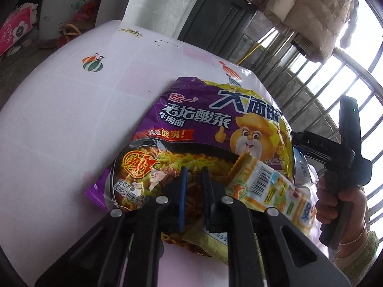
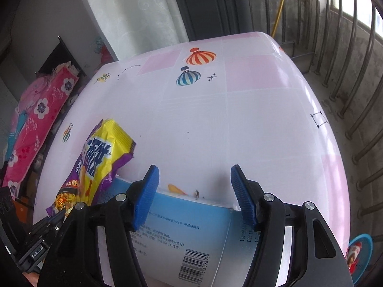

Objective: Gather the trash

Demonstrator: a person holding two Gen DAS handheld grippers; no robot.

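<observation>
A purple and yellow instant-noodle wrapper (image 1: 203,129) lies on the pink-and-white table (image 1: 59,124). My left gripper (image 1: 193,179) hovers over its near end with the jaws a narrow gap apart; whether they pinch the wrapper I cannot tell. A smaller yellow snack wrapper (image 1: 270,186) lies over its right side. In the right wrist view the noodle wrapper (image 2: 100,157) shows at the left. My right gripper (image 2: 195,186) is open over a blue and white box (image 2: 186,234), with one finger at each side of it. The right gripper's handle (image 1: 344,167) shows in the left wrist view.
The table (image 2: 239,119) has printed balloon pictures. A metal window railing (image 2: 354,95) runs along its right side. Pink floral bedding (image 2: 36,124) lies at the left. A blue plate (image 2: 359,251) sits low beyond the table's right edge.
</observation>
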